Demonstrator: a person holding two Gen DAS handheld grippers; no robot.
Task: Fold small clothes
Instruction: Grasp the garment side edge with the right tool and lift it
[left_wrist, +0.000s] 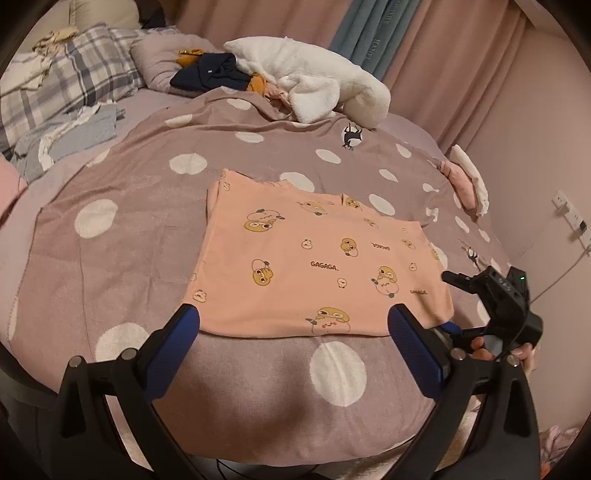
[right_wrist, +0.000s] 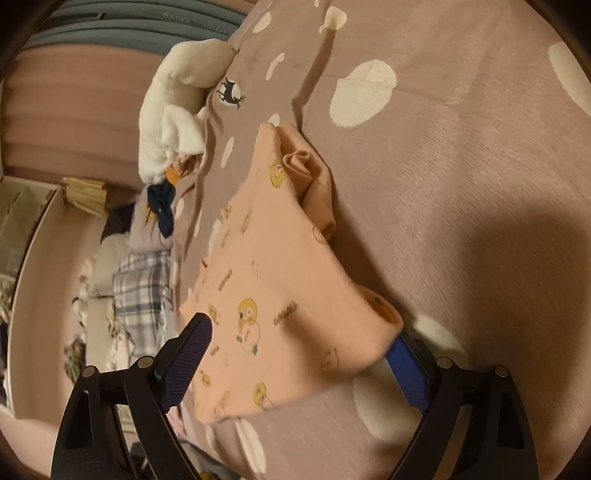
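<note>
Both grippers, left gripper and right gripper, spread wide, gripping nothing (fold apparently released); peach shirt flat on dotted blanket.

Premises: a bedroom in a private home. Evidence: a bed covered by a mauve blanket with white dots; a plaid pillow at the far left; loose clothing and a white fleece garment heaped at the far end; pink and blue curtains behind; a wall socket at right.
</note>
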